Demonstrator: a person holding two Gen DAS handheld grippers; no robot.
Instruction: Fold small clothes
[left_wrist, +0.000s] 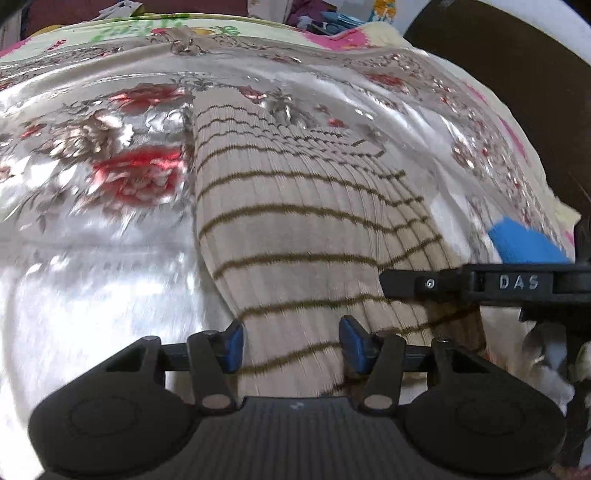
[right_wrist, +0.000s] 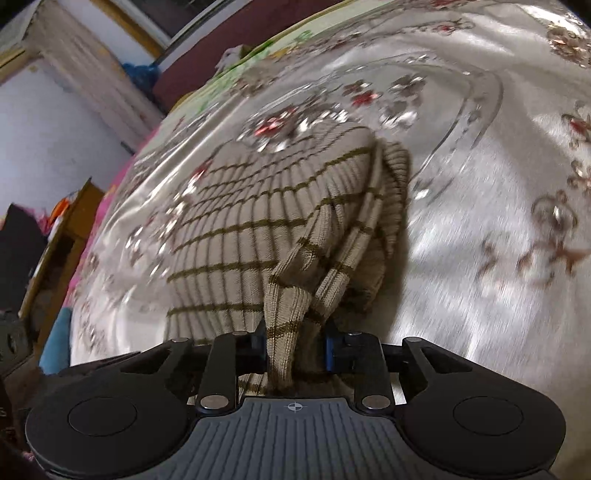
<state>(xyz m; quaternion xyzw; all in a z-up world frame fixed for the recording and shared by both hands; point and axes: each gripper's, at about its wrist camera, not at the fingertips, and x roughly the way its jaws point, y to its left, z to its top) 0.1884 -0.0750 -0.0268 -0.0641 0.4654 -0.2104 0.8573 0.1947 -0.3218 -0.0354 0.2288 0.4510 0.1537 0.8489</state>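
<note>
A beige ribbed knit garment with thin olive stripes (left_wrist: 303, 229) lies on a shiny floral bedspread (left_wrist: 110, 206). My left gripper (left_wrist: 291, 345) is open, its blue-padded fingers either side of the garment's near edge. My right gripper (right_wrist: 295, 350) is shut on a bunched fold of the same garment (right_wrist: 258, 221) and lifts it off the bedspread (right_wrist: 480, 258). The right gripper's black body also shows in the left wrist view (left_wrist: 498, 284), at the garment's right edge.
The bed's right edge drops to dark floor (left_wrist: 517, 92). Colourful sheets and clutter (left_wrist: 332, 22) lie at the far end. In the right wrist view a pale wall (right_wrist: 44, 122) and wooden furniture (right_wrist: 74, 221) stand left of the bed.
</note>
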